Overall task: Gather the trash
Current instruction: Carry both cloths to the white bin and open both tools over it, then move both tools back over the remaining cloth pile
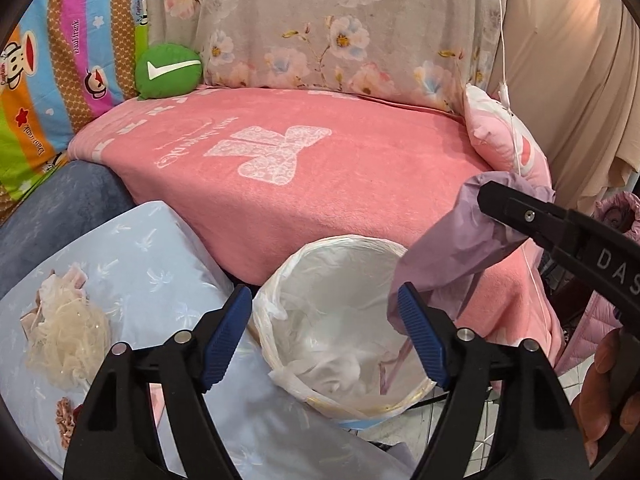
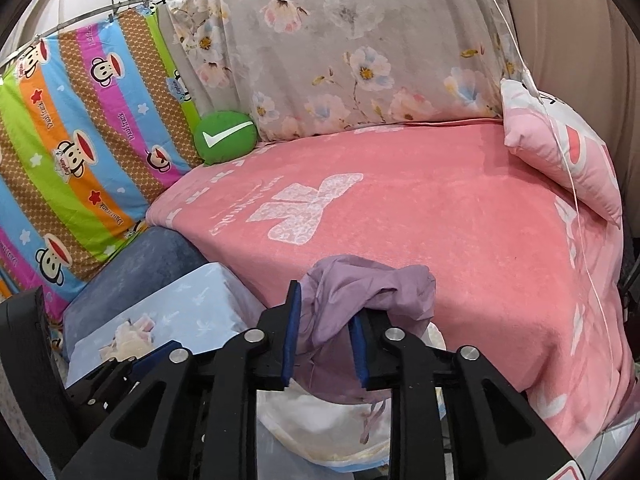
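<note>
Blue-padded fingers (image 1: 226, 336) of the left gripper (image 1: 324, 340) were seen spread wide, released, directly above a round bin (image 1: 344, 404) lined with a white plastic bag (image 1: 276, 312); nothing was pressed between them. A crumpled purple bag (image 1: 444, 256) was found at about 2 o'clock from the bin's mouth, its lower end hanging over the rim and brushing the left gripper's right pad.

From the right wrist view, the purple bag (image 2: 360, 300) was seen lying between the partly parted pads of the right gripper (image 2: 326, 344), draped over the right pad; whether it was clamped could not be told. The pink blanket (image 2: 440, 208) was spread at 12 o'clock, with a green round cushion (image 2: 225, 136) at 10 o'clock and a pink pillow (image 2: 568, 160) at 2 o'clock.
</note>
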`<state>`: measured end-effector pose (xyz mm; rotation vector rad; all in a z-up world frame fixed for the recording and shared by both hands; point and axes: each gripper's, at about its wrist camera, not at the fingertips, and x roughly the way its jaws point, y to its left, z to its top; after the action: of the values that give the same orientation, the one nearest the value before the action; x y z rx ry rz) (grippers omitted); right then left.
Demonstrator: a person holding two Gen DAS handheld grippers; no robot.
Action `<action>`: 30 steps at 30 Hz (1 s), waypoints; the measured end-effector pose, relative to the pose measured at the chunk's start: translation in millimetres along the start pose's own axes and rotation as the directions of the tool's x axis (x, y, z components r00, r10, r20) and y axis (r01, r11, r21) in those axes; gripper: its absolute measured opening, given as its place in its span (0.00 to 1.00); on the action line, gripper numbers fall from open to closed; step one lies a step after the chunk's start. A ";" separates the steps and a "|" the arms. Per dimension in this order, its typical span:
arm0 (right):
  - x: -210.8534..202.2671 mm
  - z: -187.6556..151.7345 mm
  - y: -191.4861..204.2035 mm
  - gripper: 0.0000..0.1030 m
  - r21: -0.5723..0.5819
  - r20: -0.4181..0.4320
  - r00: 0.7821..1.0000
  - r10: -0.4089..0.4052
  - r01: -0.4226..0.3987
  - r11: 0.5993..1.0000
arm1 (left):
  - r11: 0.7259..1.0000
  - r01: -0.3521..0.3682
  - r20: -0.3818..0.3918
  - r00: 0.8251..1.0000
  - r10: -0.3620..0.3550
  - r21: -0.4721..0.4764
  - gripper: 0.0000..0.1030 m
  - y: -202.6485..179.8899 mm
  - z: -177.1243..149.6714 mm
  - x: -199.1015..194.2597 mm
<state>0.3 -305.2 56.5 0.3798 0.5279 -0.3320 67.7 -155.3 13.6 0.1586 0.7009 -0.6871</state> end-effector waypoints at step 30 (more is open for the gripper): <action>46.7 -105.5 7.9 0.52 -0.071 -0.293 0.951 -0.096 0.078 0.994 | 0.978 -0.132 -0.067 0.990 0.123 -0.161 0.74 70.0 -49.0 -13.6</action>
<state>-3.1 -262.6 -50.9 0.3518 0.8492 -0.3456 77.8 -76.7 -21.2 0.0703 0.7918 -0.5006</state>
